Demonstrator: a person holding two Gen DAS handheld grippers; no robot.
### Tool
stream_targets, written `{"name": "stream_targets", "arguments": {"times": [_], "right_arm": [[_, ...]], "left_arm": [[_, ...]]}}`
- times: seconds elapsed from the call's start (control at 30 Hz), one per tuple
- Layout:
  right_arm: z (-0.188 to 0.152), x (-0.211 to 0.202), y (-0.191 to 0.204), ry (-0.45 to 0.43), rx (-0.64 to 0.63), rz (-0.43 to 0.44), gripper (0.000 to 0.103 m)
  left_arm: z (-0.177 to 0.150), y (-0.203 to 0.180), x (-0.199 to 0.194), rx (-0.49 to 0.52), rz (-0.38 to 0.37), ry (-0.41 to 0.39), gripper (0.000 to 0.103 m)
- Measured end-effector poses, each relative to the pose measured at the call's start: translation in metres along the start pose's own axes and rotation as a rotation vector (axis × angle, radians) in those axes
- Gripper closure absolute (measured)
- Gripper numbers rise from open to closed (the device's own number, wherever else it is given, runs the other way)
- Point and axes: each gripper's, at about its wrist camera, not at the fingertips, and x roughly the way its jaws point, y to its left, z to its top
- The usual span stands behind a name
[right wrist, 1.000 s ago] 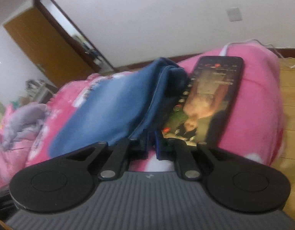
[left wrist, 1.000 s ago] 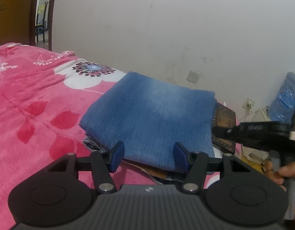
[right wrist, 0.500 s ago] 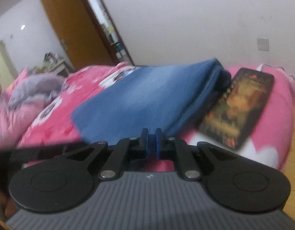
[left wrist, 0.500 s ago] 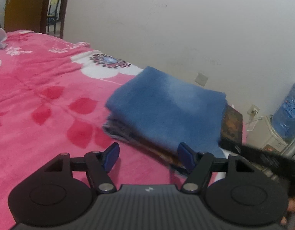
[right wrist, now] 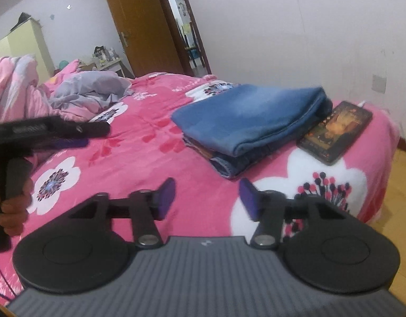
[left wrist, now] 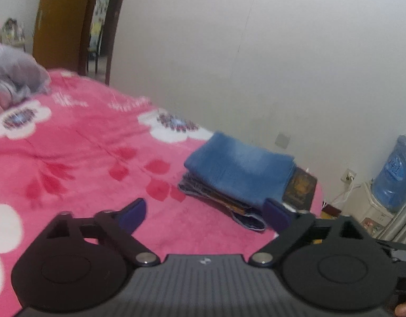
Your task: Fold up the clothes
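Near the far right corner of the bed [right wrist: 150, 158] lie the folded jeans [right wrist: 250, 116], a blue stack with its rounded fold toward the bed's right edge and its ragged lower hems showing at the near side. Just beside the stack, between it and that edge, a dark phone [right wrist: 337, 132] rests flat on the blanket, touching or nearly touching the denim; which, cannot be told.

Both grippers hang clear of the jeans with pink blanket between. The left gripper [left wrist: 205, 214] has its jaws spread as wide as they go, having just been opening, with only blanket between them; in its own view the right-hand fingertip overlaps the near corner of the stack, yet it stands above and short of it. The right gripper [right wrist: 206, 198] has its jaws parted about halfway, also just opened, and nothing is between them. From the right wrist view the left gripper [right wrist: 78, 134] shows at the left edge, held by a hand [right wrist: 10, 206] well apart from the jeans.

Open blanket, pink with white flowers and red leaves, stretches wide to the left of the stack and in front of it. Toward the head of the bed lies a crumpled lilac and pink heap of bedding [right wrist: 84, 89]. A white wall runs behind the bed, with a brown door [right wrist: 142, 26] standing open, wooden floor at the right, and a water dispenser with a blue bottle [left wrist: 393, 171] beyond the bed's corner.
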Motion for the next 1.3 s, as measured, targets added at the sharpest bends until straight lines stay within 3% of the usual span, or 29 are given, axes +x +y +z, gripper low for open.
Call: {"name": "stream_targets", "arguments": {"times": [0.13,0.3,0.57,0.73,0.93,1.03,1.3], "right_arm": [[-0.011,-0.024,0.02,-0.021,-0.029,-0.076,0.021],[-0.025,-0.055,0.042,-0.033,-0.055,-0.185,0.013],[-0.037,-0.098,0.079,-0.06,-0.05,-0.281,0.002],[-0.041,-0.109,0.099,-0.068,-0.086,-0.331,0.001],[-0.045,-0.107,0.112,-0.07,-0.126,-0.392,0.001],[-0.045,-0.104,0.114,-0.068,-0.119,-0.403,0.001],[-0.042,-0.1,0.114,-0.075,-0.111,-0.395,0.001]], "left_arm": [[-0.004,-0.015,-0.043,0.019,0.082,-0.028,0.0],[-0.023,-0.037,-0.084,0.075,0.169,-0.026,0.0],[-0.054,-0.055,-0.128,0.051,0.134,-0.034,0.0],[-0.071,-0.053,-0.149,0.008,0.171,-0.083,0.0],[-0.075,-0.057,-0.16,0.03,0.183,-0.136,0.0],[-0.075,-0.062,-0.16,0.059,0.223,-0.142,0.0],[-0.071,-0.064,-0.157,0.053,0.246,-0.135,0.0]]}}
